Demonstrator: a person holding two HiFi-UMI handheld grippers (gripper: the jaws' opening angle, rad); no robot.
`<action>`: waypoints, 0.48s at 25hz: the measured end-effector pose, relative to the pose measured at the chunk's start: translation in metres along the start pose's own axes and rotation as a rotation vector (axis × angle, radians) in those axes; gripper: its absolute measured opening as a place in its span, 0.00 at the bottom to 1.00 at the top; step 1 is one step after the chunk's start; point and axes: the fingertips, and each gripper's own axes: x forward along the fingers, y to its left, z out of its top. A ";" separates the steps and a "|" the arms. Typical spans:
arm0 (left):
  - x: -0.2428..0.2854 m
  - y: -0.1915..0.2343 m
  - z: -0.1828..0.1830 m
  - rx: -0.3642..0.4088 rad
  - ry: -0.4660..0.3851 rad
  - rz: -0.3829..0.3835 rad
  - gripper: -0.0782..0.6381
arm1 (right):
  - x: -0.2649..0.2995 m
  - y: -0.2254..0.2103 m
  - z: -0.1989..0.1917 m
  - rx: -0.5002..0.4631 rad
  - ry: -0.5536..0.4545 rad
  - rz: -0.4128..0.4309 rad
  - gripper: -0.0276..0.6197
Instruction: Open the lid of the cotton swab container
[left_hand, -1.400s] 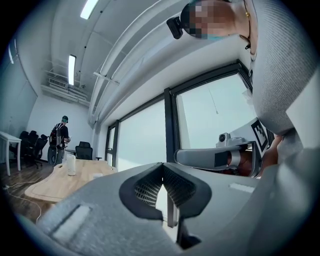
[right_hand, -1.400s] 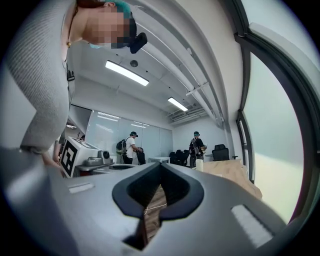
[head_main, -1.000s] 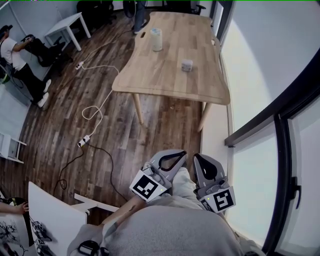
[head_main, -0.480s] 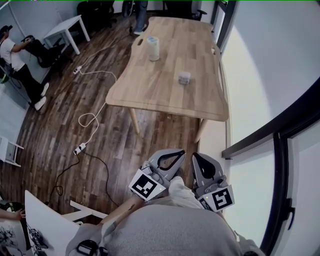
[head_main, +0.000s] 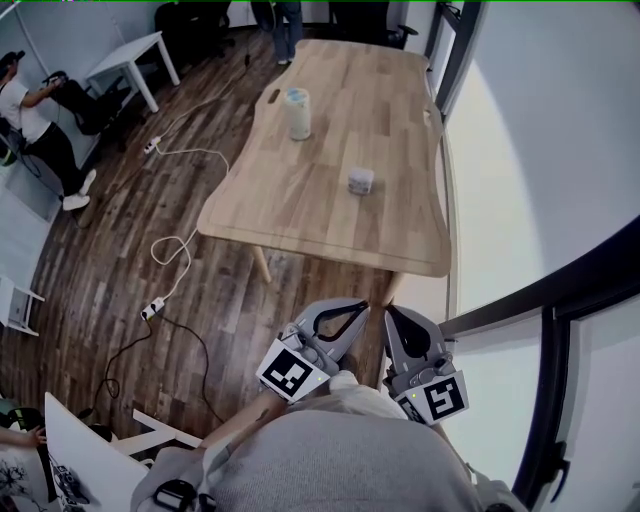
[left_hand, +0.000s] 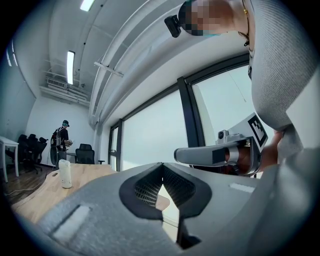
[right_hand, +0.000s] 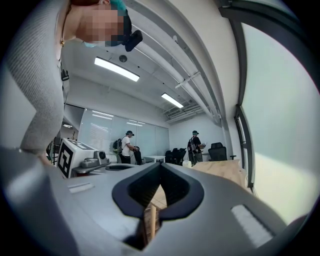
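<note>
Standing well beyond right gripper (head_main: 390, 313) is swab container (head_main: 361, 181).

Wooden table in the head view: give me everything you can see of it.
The wooden table has a light, wavy-edged wood top with two slanted pale legs showing at its near side. It stands on the dark plank floor, alongside the window wall. A tall pale cylinder and a small squat container stand on it, apart.

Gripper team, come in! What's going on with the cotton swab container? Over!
Left gripper and right gripper shut, empty. Small container and tall container on the table ahead, untouched. Cable on the floor, off to the left.
</note>
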 end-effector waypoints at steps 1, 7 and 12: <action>0.007 0.004 0.000 0.002 0.001 0.003 0.11 | 0.004 -0.007 0.000 -0.002 -0.001 0.006 0.05; 0.045 0.030 -0.003 0.018 0.000 0.029 0.11 | 0.030 -0.046 0.001 -0.006 0.006 0.041 0.05; 0.065 0.044 -0.008 0.018 0.009 0.049 0.11 | 0.043 -0.064 -0.001 0.009 0.007 0.071 0.05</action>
